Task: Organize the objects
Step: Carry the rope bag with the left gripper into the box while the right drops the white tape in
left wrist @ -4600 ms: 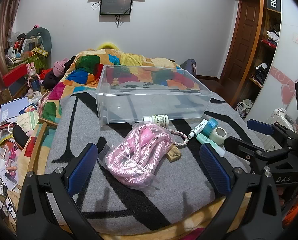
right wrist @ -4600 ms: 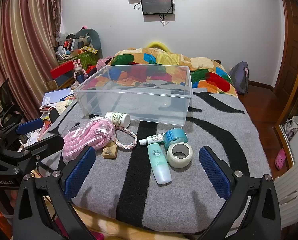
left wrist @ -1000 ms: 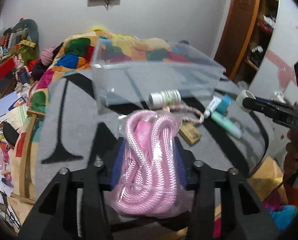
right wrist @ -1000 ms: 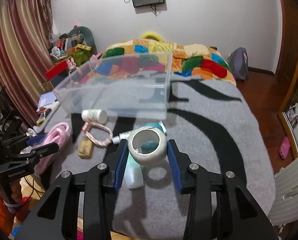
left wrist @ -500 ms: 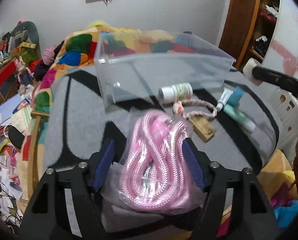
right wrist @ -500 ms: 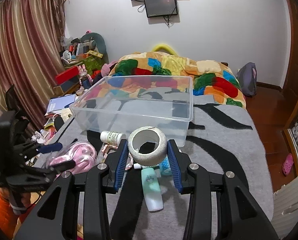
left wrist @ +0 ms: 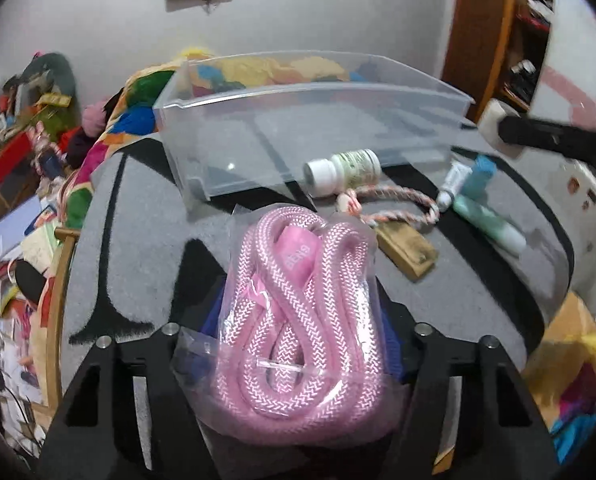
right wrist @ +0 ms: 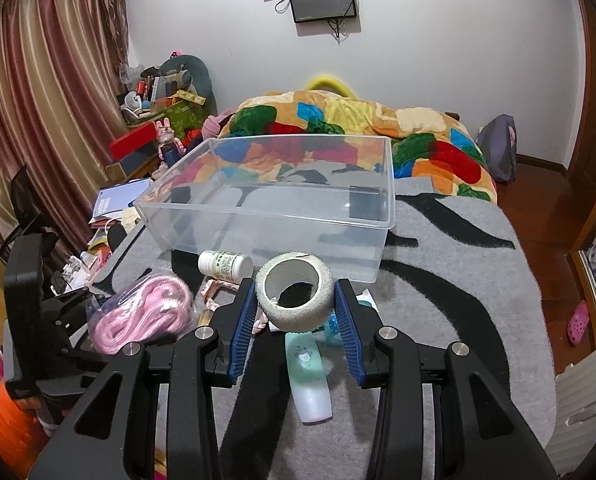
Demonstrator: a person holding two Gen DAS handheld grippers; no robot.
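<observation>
My left gripper point(left wrist: 298, 320) is shut on a bagged pink rope point(left wrist: 298, 320) and holds it above the grey blanket, in front of the clear plastic bin point(left wrist: 306, 92). The rope also shows in the right wrist view point(right wrist: 138, 312). My right gripper point(right wrist: 296, 300) is shut on a white tape roll point(right wrist: 296, 300), held above the bed in front of the clear plastic bin point(right wrist: 266, 216). The bin holds nothing.
On the blanket lie a white pill bottle point(left wrist: 342, 170), a braided cord point(left wrist: 394, 196) with a wooden tag point(left wrist: 406, 250), a small tube point(left wrist: 452, 186), a blue tape roll point(left wrist: 480, 172) and a green bottle point(right wrist: 308, 376). A colourful quilt point(right wrist: 358, 128) lies behind the bin. Clutter lines the left wall.
My left gripper has closed tighter on the rope bag and lifted it nearer the bin. My right gripper with the tape roll has held roughly level and drawn slightly closer to the bin.
</observation>
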